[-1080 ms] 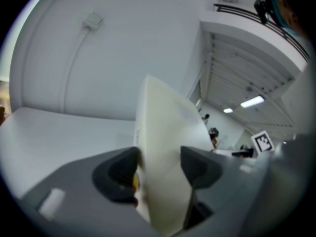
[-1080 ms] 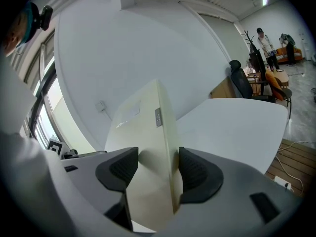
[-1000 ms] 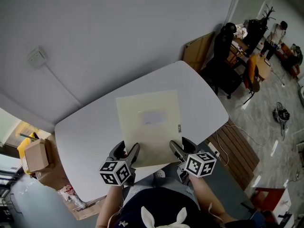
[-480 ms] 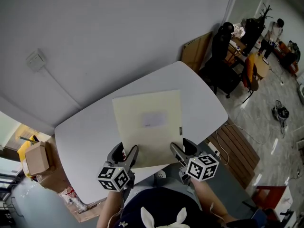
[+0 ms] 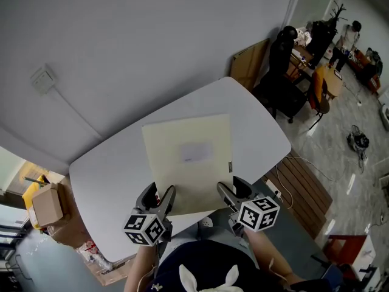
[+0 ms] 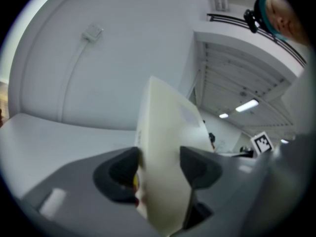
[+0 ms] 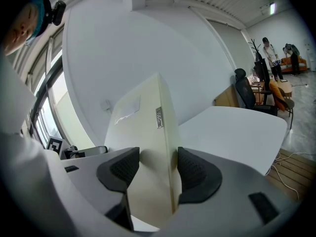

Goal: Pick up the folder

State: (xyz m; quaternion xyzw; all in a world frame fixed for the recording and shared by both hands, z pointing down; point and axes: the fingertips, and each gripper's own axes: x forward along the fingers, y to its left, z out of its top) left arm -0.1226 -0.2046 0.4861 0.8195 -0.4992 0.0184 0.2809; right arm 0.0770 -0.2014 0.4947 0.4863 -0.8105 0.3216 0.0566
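A pale cream folder (image 5: 188, 160) with a white label is held up above the white table (image 5: 109, 181), its far edge raised. My left gripper (image 5: 163, 201) is shut on the folder's near left corner, and my right gripper (image 5: 226, 193) is shut on its near right corner. In the left gripper view the folder (image 6: 165, 147) stands edge-on between the dark pads (image 6: 121, 169). The right gripper view shows the folder (image 7: 143, 132) clamped between both pads (image 7: 195, 174), its spine tag facing the camera.
The rounded table ends at a grey wall (image 5: 152, 41) behind. An office chair (image 5: 282, 72) and a cardboard sheet (image 5: 249, 66) stand at the far right. A cardboard box (image 5: 45, 202) sits on the floor at left. People (image 5: 352, 38) stand far off.
The folder has risen and tipped up a little more toward the head camera, held by both grippers. The grippers have shifted only slightly.
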